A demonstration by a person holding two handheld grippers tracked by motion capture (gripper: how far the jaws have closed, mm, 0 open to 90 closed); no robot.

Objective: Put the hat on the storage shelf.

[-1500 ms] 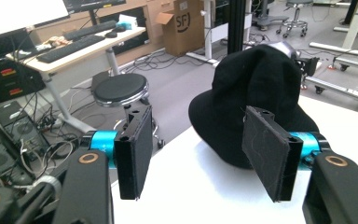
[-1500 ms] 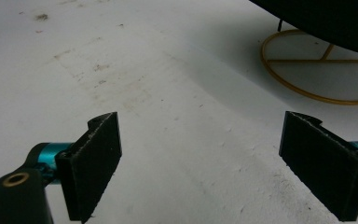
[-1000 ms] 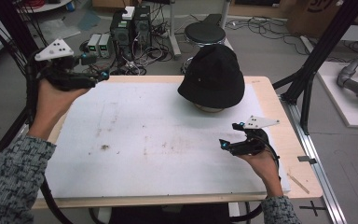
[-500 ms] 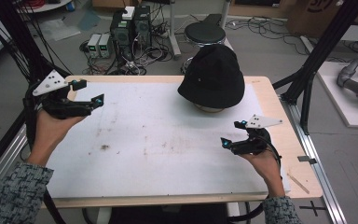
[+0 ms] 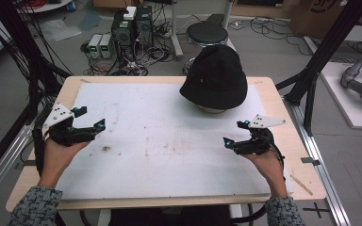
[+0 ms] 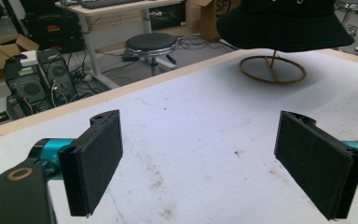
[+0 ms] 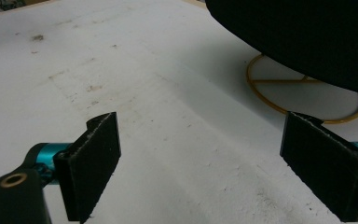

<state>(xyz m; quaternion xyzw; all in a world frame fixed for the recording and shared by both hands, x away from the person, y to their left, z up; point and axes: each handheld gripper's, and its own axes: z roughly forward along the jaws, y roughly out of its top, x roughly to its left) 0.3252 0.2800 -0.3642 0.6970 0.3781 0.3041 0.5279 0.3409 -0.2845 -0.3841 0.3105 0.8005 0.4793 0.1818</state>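
Black bucket hat [image 5: 215, 75] perches on a thin wire stand [image 6: 272, 70] near the far edge of the tabletop [image 5: 283, 101], right of centre. Left gripper [image 5: 90, 118] sits low by the left edge, its jaws just opened wide, nothing between them. Right gripper [image 5: 234, 133] waits near the right edge, just in front of the hat, jaws spread and empty too. That hat looks soft, light and floppy, so the brim seems the place to pinch, one gripper per side, lifting gently since the stand may tip.
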